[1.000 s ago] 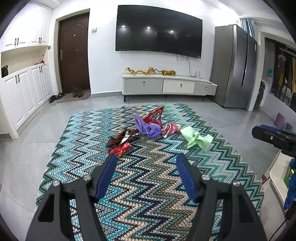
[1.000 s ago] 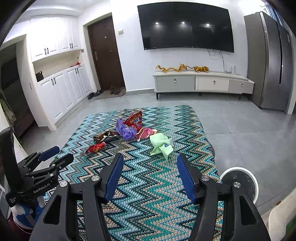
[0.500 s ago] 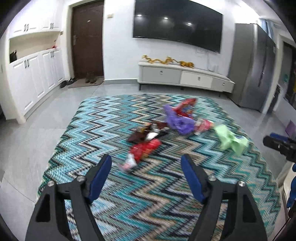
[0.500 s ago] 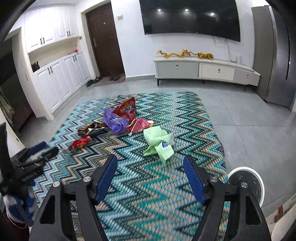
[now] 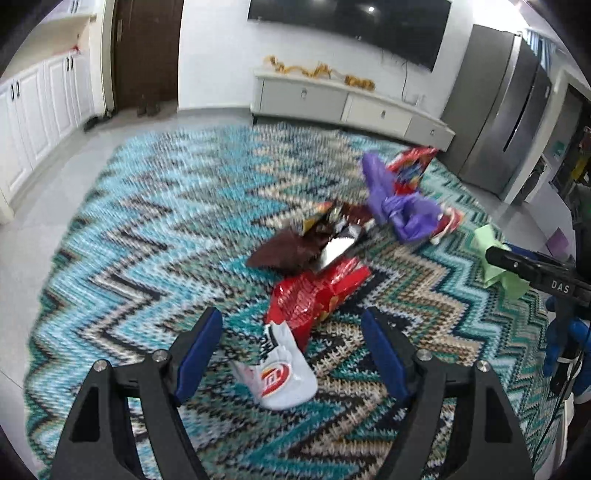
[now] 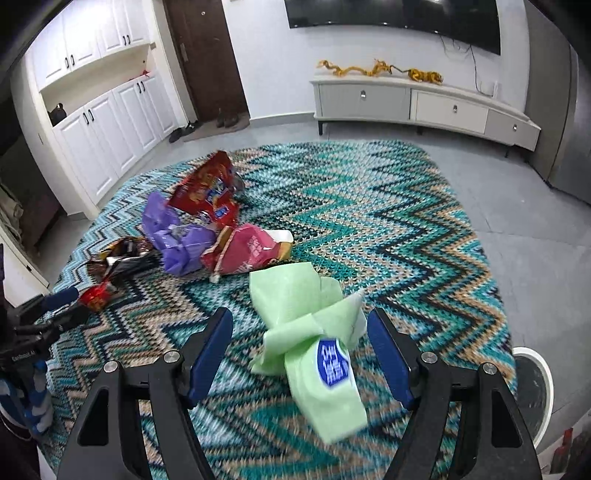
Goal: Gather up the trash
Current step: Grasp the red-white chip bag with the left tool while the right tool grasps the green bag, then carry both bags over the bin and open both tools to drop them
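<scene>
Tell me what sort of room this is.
Most likely a home living room: a big wall-mounted television hangs above a long low cabinet, and a zigzag rug covers the tiled floor. White cupboards stand beside a dark door.

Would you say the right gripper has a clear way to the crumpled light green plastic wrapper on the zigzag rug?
Probably yes. The right gripper is open, and the crumpled light green plastic wrapper lies on the zigzag rug right between its fingers, with nothing on top or in front.

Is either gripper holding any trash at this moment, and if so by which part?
Nothing is held. The left gripper stands open over the red wrapper; the right gripper stands open around the green packet, pads clear of it.
</scene>
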`<state>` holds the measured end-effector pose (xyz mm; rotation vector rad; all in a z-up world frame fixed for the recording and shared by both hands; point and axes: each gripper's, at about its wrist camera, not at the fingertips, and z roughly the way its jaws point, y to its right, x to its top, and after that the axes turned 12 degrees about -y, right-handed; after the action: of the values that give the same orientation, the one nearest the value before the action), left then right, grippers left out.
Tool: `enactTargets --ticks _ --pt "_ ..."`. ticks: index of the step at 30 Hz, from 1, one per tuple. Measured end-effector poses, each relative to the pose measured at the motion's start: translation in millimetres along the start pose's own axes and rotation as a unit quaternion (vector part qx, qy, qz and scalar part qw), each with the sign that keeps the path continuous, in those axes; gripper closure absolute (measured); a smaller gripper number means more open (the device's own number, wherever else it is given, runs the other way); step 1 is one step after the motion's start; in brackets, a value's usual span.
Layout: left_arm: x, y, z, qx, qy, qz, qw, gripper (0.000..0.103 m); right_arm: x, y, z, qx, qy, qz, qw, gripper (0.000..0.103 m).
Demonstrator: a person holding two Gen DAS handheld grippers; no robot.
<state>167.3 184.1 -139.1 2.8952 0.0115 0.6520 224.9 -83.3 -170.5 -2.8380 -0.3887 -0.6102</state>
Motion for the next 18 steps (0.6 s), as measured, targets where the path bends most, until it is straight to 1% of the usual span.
enactTargets --ticks 1,2,3,4,5,6,8,11,15,18 --pt "0.3 0.9 3.5 -0.001 -0.004 -0.001 1.0 0.035 -0.1 0.5 1.7 0.002 -0.002 0.0 1.0 0.03" --pt "-0.4 2.2 3.7 0.005 -0.004 -0.001 1.0 0.041 -1.2 0.7 3.0 0.004 -0.004 0.0 1.0 0.037" --pt "-0.7 3.3 2.9 0.006 -0.002 0.001 1.0 0.045 -2.5 0.8 3.8 0.006 -0.006 0.0 1.0 0.042" --pt "-1.0 4.3 2.3 0.002 -0.003 0.002 1.0 0.055 -4.0 1.1 4.2 0.007 -0.008 0.0 1.0 0.051" --pt "-2.2 4.9 1.4 -0.003 -0.005 0.002 1.0 0.064 -6.3 1.2 3.6 0.009 -0.008 0.0 1.0 0.056" --pt "-4.2 5.5 0.3 -0.007 -0.008 0.002 0.9999 0.068 -9.5 1.8 1.5 0.014 -0.006 0.001 1.0 0.058" --pt "-9.4 6.8 -3.3 -0.013 -0.008 0.003 0.9999 0.072 -15.4 2.5 -3.4 0.025 -0.003 0.004 1.0 0.061" --pt "-19.3 11.9 -12.7 -0.024 -0.006 0.004 0.9997 0.076 -27.9 0.3 -15.4 0.033 0.004 0.0 0.999 0.061" --pt "-30.6 24.1 -34.4 -0.033 0.01 0.009 0.9994 0.077 -48.3 -1.7 -38.7 0.047 0.018 -0.004 0.999 0.062" --pt "-35.4 41.9 -51.1 -0.044 0.021 0.027 0.9985 0.077 -63.1 5.0 -61.1 0.052 0.034 0.006 0.998 0.062"
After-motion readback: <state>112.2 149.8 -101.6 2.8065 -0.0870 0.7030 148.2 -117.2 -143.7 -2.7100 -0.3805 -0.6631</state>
